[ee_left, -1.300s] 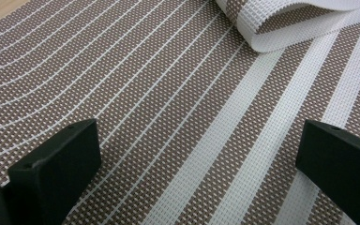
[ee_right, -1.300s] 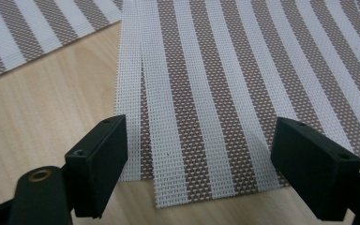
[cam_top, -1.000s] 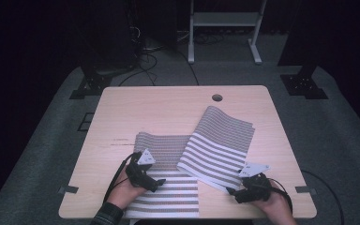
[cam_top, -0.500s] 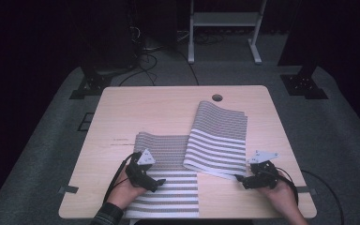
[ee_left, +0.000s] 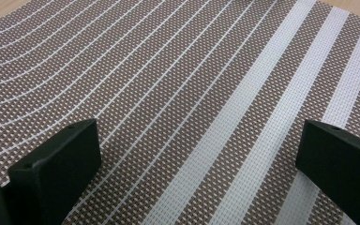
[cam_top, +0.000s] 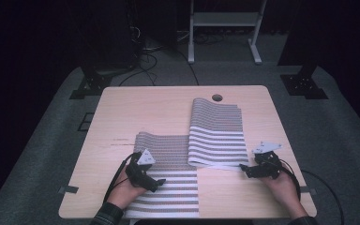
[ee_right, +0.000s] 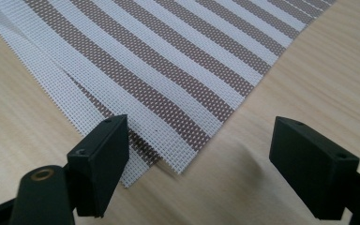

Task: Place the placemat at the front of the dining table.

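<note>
Two hand-held grippers are in your hands over one striped woven mat lying on the table. Your left hand-held gripper sits over the near left part of the mat, jaws spread wide with the weave passing under them and nothing pinched; it has stayed where it was a second ago. Your right hand-held gripper has slid out toward the table's right side since then and now sits at the near right corner of the folded-over flap, jaws wide apart and gripping nothing. In the right gripper view that corner lies flat on the wood between the two black jaws, with a second layer's edge showing just beneath it. The flap itself has swung round: a second ago it lay slanted across the table, and now its stripes run nearly square to the table's edge, its far end near the cable hole. No brand, label or writing can be read anywhere.
</note>
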A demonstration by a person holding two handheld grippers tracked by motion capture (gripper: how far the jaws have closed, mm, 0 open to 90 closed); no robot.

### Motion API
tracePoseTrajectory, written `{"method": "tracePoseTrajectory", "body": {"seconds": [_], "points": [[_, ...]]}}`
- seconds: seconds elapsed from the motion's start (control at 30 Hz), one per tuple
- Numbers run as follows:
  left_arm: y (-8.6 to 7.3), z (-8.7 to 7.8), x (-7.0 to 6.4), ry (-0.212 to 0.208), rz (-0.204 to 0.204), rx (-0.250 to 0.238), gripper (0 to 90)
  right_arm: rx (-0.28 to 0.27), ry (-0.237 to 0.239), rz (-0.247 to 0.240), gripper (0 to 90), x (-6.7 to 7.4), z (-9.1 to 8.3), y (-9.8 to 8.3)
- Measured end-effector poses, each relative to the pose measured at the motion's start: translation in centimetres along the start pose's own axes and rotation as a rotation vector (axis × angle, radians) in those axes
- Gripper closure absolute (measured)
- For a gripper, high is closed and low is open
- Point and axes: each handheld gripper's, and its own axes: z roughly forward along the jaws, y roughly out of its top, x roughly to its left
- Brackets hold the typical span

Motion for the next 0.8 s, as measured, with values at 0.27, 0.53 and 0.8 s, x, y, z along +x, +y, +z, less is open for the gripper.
{"method": "tracePoseTrajectory", "body": {"seconds": [0.27,0.53,0.8], "points": [[0.0,0.0,0.0,0.000,-0.002,-0.002,0.0,-0.011,0.011,0.019,22.3,-0.4,0.2,0.6],[0.0,0.0,0.0,0.000,-0.003,-0.002,0.0,-0.042,0.107,0.020,41.6,1.4,1.3,3.1],[0.0,0.0,0.0,0.000,-0.003,-0.005,0.0,-0.018,0.119,0.014,45.4,1.8,2.7,3.3]]}}
